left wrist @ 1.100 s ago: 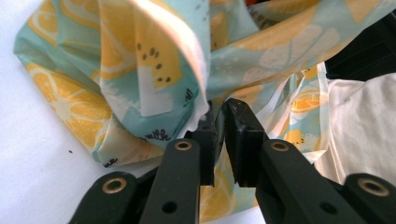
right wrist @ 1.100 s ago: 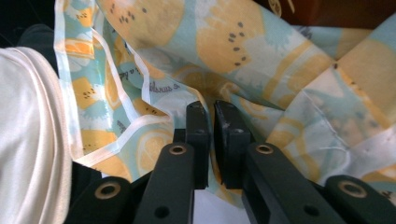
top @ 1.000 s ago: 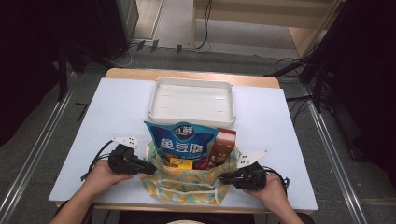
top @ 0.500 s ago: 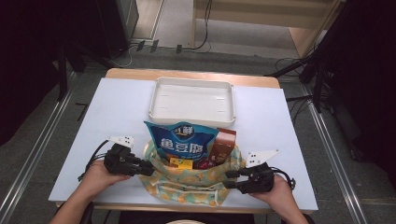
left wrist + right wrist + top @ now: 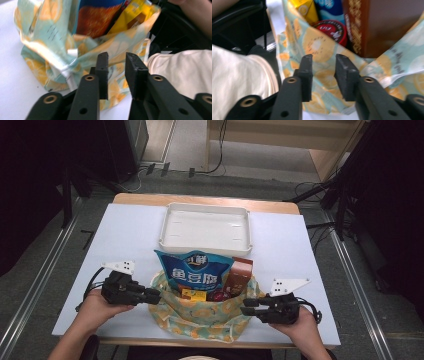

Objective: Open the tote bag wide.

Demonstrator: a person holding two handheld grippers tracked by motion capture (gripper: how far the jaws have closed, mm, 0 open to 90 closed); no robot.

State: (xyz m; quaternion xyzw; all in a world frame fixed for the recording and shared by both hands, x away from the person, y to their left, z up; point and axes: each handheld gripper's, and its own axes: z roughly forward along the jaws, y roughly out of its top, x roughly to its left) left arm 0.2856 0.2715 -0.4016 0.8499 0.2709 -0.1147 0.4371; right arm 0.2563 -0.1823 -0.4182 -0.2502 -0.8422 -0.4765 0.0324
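Note:
A lemon-print fabric bag (image 5: pixel 200 322) sits at the table's near edge, holding a blue snack bag (image 5: pixel 195 272), a brown box (image 5: pixel 240 272), a yellow box (image 5: pixel 192 294) and a red-lidded tub (image 5: pixel 329 30). My left gripper (image 5: pixel 156 295) points at the bag's left side. Its jaws have just been closing and stand open, with the fabric bag (image 5: pixel 50 37) beyond the tips of the left gripper (image 5: pixel 116 60) and nothing between them. My right gripper (image 5: pixel 246 307) points at the bag's right side. In its own view the right gripper (image 5: pixel 322 62) has also been closing; the gap is bare before the fabric bag (image 5: pixel 317 47).
An empty white tray (image 5: pixel 165 227) stands behind the bag at the table's middle back. The pale table top (image 5: pixel 125 235) stretches left and right of it. The person's light shirt (image 5: pixel 180 67) is close behind the bag at the front edge.
Both grippers have risen a little beside the bag, and their grey top plates show more. The bag and its contents stay where they were.

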